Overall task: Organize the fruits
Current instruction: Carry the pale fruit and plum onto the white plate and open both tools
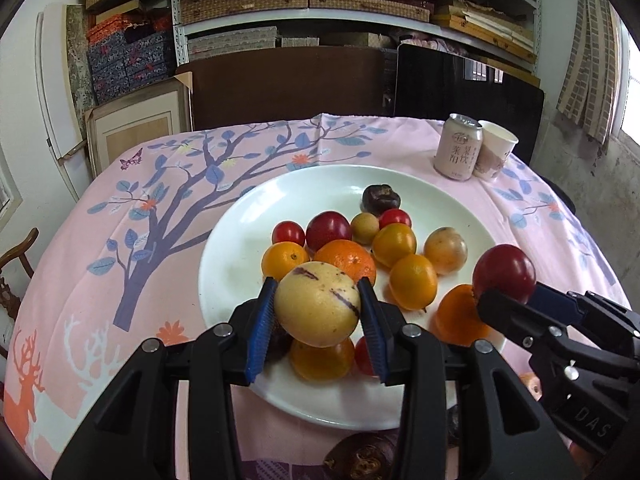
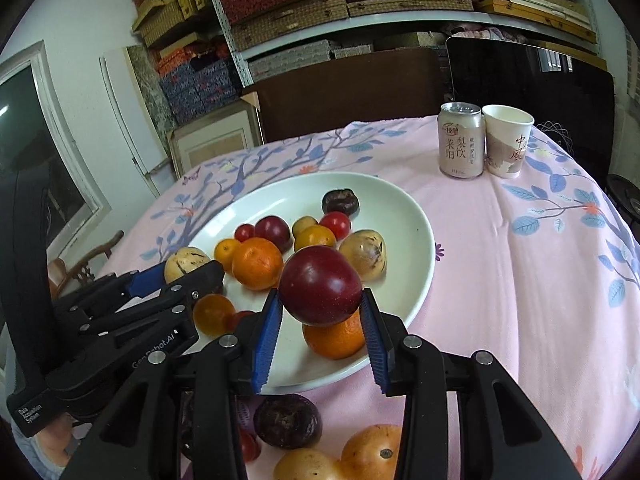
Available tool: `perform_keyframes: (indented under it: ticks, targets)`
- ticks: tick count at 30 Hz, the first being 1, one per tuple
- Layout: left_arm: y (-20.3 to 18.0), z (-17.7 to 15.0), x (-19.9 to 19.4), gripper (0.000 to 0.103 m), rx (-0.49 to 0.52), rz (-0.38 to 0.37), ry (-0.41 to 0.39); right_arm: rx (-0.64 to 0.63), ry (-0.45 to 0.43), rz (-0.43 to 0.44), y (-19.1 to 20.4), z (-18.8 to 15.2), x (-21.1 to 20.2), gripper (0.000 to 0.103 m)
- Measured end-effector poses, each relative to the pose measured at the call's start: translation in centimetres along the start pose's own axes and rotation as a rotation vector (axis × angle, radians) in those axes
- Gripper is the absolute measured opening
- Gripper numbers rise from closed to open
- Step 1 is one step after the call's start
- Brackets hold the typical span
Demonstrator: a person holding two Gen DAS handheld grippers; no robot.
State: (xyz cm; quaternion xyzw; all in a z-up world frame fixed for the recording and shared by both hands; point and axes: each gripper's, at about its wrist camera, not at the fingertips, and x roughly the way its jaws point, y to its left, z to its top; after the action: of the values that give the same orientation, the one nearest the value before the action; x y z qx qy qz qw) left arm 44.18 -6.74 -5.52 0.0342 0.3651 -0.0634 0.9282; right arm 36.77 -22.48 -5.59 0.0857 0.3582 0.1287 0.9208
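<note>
L gripper (image 1: 317, 312) squeezes a yellow fruit w/ purple stripes (image 1: 317, 305) over the near side of the white plate (image 1: 240, 240), & R gripper (image 2: 320, 312) squeezes a dark red plum (image 2: 320, 285) over the plate's near right edge.

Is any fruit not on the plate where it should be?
Yes. Some fruit lies on the tablecloth just short of the white plate. The left gripper holds a yellow melon; the right gripper holds a red plum.
</note>
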Motion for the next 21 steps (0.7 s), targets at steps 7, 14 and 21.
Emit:
perform_keyframes:
  ticks: [7, 14, 21]
  targets:
    - [-0.6, -0.4, 0.9, 0.040, 0.020, 0.007, 0.013, -0.044, -0.002, -0.031, 0.7, -0.7, 0.5, 0.042]
    - [-1.1, -0.5, -0.1, 0.059, 0.041, 0.043, -0.037, -0.050, -0.040, -0.053, 0.5, -0.7, -0.2, 0.048]
    - [-1.3, -0.7, -0.5, 0.064, 0.058, 0.066, -0.051, -0.049, -0.053, -0.057, 0.3, -0.7, -0.7, 0.051]
